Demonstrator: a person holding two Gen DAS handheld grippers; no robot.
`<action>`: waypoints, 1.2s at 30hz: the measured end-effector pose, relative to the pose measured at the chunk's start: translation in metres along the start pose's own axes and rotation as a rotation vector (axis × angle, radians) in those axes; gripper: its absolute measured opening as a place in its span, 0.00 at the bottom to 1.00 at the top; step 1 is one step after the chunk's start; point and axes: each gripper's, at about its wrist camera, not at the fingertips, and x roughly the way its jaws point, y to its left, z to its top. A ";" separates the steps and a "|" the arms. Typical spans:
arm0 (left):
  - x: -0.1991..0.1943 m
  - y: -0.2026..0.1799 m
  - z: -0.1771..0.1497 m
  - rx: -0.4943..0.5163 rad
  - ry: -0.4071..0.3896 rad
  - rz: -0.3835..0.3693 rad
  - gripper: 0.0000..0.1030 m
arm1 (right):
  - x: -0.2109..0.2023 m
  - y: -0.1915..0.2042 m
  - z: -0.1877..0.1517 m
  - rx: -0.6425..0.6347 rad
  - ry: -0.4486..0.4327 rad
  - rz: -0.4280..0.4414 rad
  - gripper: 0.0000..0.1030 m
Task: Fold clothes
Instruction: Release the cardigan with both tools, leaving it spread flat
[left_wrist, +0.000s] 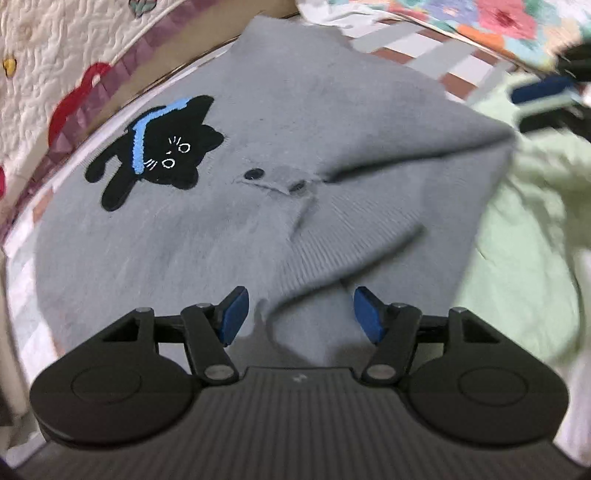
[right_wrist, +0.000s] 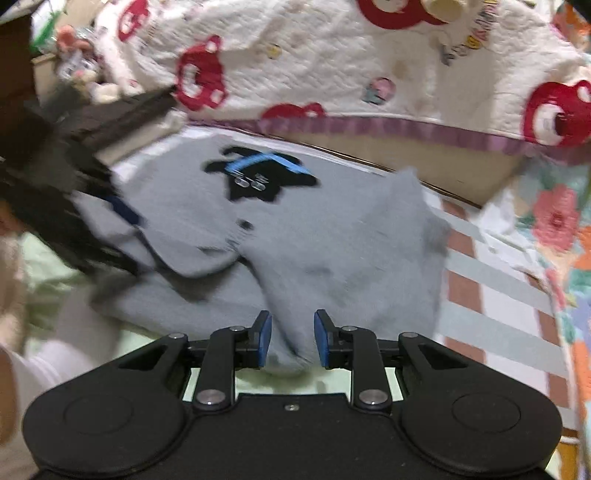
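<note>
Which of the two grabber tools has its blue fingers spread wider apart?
The left gripper: its pads stand wide open over the grey sweater. The right gripper has a narrower gap, with sweater fabric between its pads.

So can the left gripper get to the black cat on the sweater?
Probably yes. The left gripper is open over the sweater, and the cat lies ahead on its left with only flat grey knit between. Nothing covers it.

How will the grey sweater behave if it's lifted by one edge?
The sweater will probably flop and drape, since it already lies in soft folds and ridges. Its fuzzy knit looks grippy rather than slippery. Its sleeve would likely dangle loose.
</note>
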 end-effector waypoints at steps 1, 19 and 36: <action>0.005 0.008 0.004 -0.036 -0.009 -0.015 0.61 | 0.004 0.002 0.006 0.000 0.003 0.009 0.29; 0.013 0.101 -0.023 -0.535 -0.104 -0.076 0.58 | 0.134 0.056 0.048 -0.006 0.225 0.122 0.34; -0.007 0.010 -0.021 -0.215 -0.059 -0.151 0.64 | 0.044 -0.019 -0.055 0.659 0.176 0.015 0.59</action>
